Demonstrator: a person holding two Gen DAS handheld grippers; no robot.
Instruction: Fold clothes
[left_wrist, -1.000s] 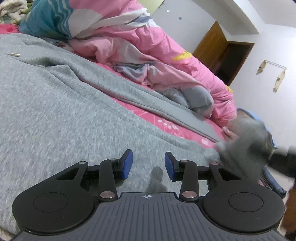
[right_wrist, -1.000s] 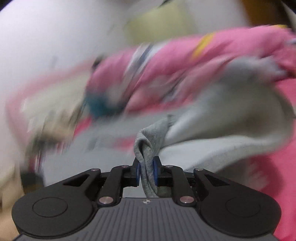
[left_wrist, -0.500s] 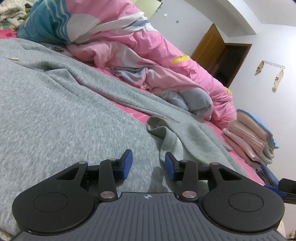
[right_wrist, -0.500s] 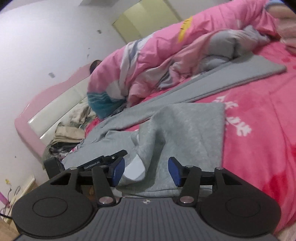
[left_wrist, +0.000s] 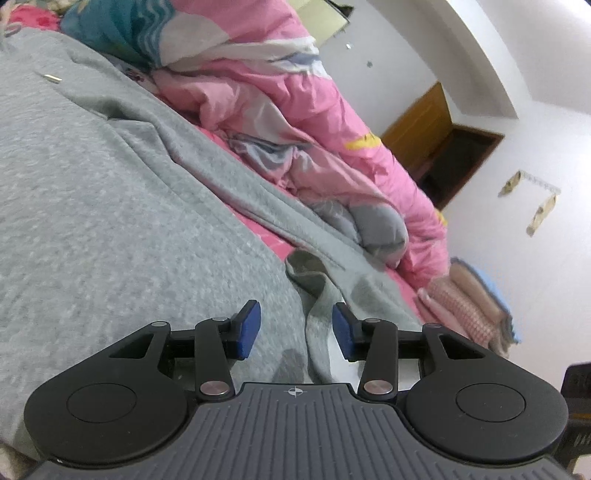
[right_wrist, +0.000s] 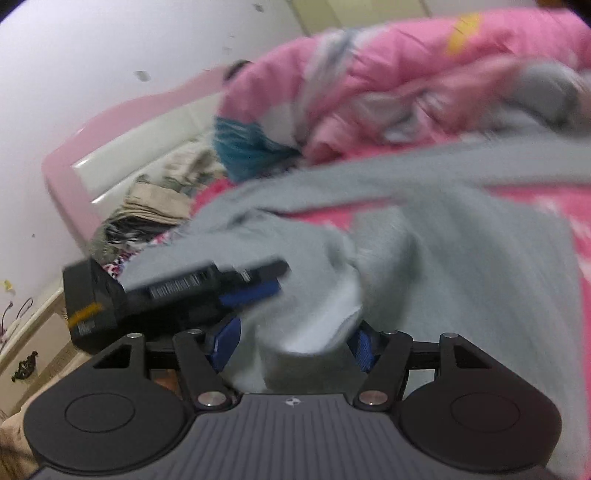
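One grey garment lies spread over the pink bed sheet, filling the left and centre of the left wrist view; a folded-over flap with a pale lining sits at lower centre. Left gripper: jaws wide apart, low over the cloth, nothing between the two blue pads. Right gripper: jaws wide, a bunched fold of the grey garment lying between them, not pinched. The right wrist view is motion-blurred. In it the left gripper shows at centre left, over the cloth. One pink quilt is heaped across the upper frame. One stack of folded clothes sits at the right edge. One brown door, upper right.
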